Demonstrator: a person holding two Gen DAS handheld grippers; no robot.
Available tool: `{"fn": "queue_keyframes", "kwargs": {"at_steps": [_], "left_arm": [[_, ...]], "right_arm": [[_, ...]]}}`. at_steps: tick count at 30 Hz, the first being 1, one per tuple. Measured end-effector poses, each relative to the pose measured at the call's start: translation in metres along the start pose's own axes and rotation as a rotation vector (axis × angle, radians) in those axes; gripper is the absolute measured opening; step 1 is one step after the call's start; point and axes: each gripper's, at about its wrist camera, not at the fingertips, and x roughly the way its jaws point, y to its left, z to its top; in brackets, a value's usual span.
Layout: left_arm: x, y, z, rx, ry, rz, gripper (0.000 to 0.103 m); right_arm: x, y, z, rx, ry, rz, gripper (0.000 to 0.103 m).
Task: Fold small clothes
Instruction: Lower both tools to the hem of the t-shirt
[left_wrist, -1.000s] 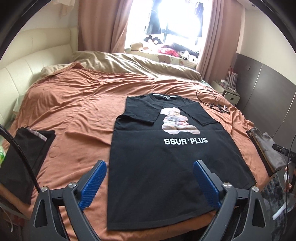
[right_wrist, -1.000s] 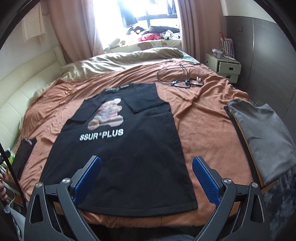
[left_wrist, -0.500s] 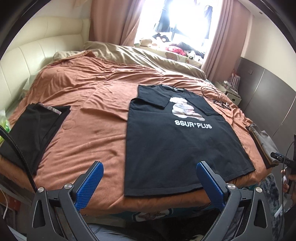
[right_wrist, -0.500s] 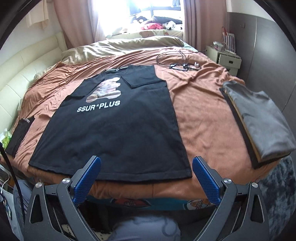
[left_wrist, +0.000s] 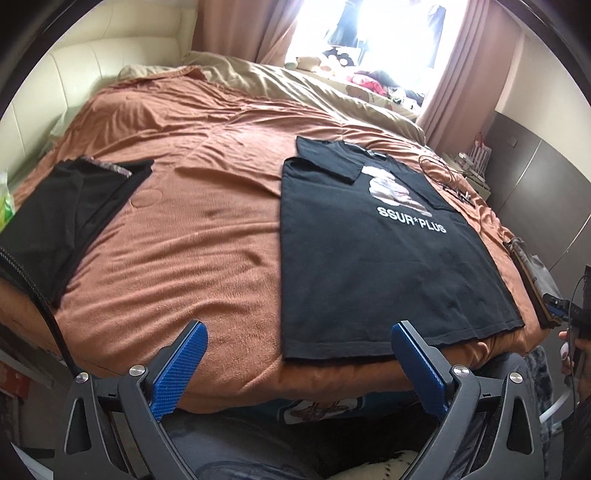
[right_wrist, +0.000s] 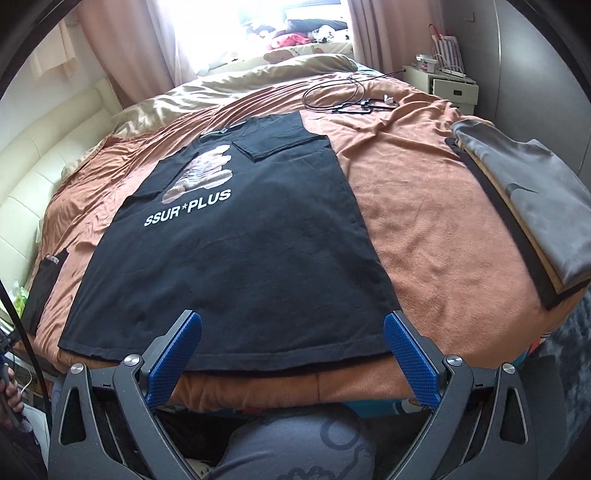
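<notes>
Black T-shirt (left_wrist: 373, 258) lying flat, print up, on orange bedspread (left_wrist: 192, 236), both sleeves folded inward. Left gripper (left_wrist: 299, 365) hovering spread wide, empty, off T-shirt's hem. Right gripper (right_wrist: 291, 354) likewise gaping, holding nothing, over hem. Folded grey garment (right_wrist: 539, 206) lying right of T-shirt.

Black printed T-shirt (right_wrist: 236, 266) lies flat on the bed, sleeves apparently folded inward.

Left gripper (left_wrist: 299, 360) held level, jaws spread wide, nothing between them. Right gripper (right_wrist: 292, 349) same: jaws wide, empty. A hand (left_wrist: 574, 360) shows at far right edge.
</notes>
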Motion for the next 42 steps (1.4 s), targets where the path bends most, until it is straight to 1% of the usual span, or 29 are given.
{"fn": "queue_keyframes", "kwargs": {"at_steps": [6, 7, 9, 10, 12, 15, 16, 18, 20, 23, 25, 26, 32, 34, 38, 42], "left_arm": [[0.022, 0.014, 0.002, -0.039, 0.031, -0.026, 0.079], [0.028, 0.015, 0.002, -0.043, 0.040, -0.030, 0.078], [0.038, 0.016, 0.002, -0.052, 0.063, -0.041, 0.071], [0.043, 0.017, 0.002, -0.056, 0.075, -0.047, 0.069], [0.053, 0.017, 0.002, -0.066, 0.101, -0.057, 0.062], [0.065, 0.014, 0.003, -0.077, 0.123, -0.077, 0.057], [0.069, 0.013, 0.003, -0.076, 0.130, -0.067, 0.056], [0.076, 0.010, 0.004, -0.075, 0.142, -0.047, 0.049], [0.084, 0.010, 0.003, -0.086, 0.162, -0.039, 0.046], [0.091, 0.013, -0.001, -0.111, 0.180, -0.012, 0.045], [0.094, 0.018, -0.005, -0.137, 0.196, -0.004, 0.045], [0.094, 0.021, -0.007, -0.152, 0.203, -0.005, 0.045], [0.092, 0.029, -0.013, -0.218, 0.226, -0.030, 0.044], [0.090, 0.033, -0.015, -0.248, 0.239, -0.049, 0.043], [0.087, 0.041, -0.022, -0.323, 0.263, -0.091, 0.037], [0.084, 0.044, -0.029, -0.393, 0.277, -0.154, 0.037]], "right_arm": [[0.022, -0.013, 0.005, 0.025, 0.001, 0.006, 0.099], [0.025, -0.014, 0.005, 0.029, 0.003, 0.004, 0.099], [0.032, -0.019, 0.005, 0.036, 0.005, 0.003, 0.098], [0.036, -0.022, 0.004, 0.040, 0.005, 0.004, 0.097], [0.043, -0.025, 0.003, 0.036, 0.015, 0.000, 0.083], [0.058, -0.035, 0.003, 0.031, 0.044, -0.016, 0.073], [0.061, -0.038, 0.004, 0.038, 0.048, -0.011, 0.072], [0.066, -0.044, 0.004, 0.050, 0.052, -0.009, 0.071], [0.073, -0.052, 0.004, 0.059, 0.058, -0.001, 0.071], [0.082, -0.062, 0.003, 0.069, 0.077, 0.008, 0.071], [0.087, -0.068, 0.002, 0.081, 0.088, 0.012, 0.068], [0.090, -0.071, 0.001, 0.088, 0.093, 0.022, 0.066], [0.102, -0.081, -0.003, 0.133, 0.100, 0.090, 0.062], [0.102, -0.084, -0.005, 0.146, 0.092, 0.106, 0.062], [0.101, -0.094, -0.011, 0.200, 0.083, 0.166, 0.056], [0.099, -0.102, -0.019, 0.239, 0.081, 0.220, 0.056]]}}
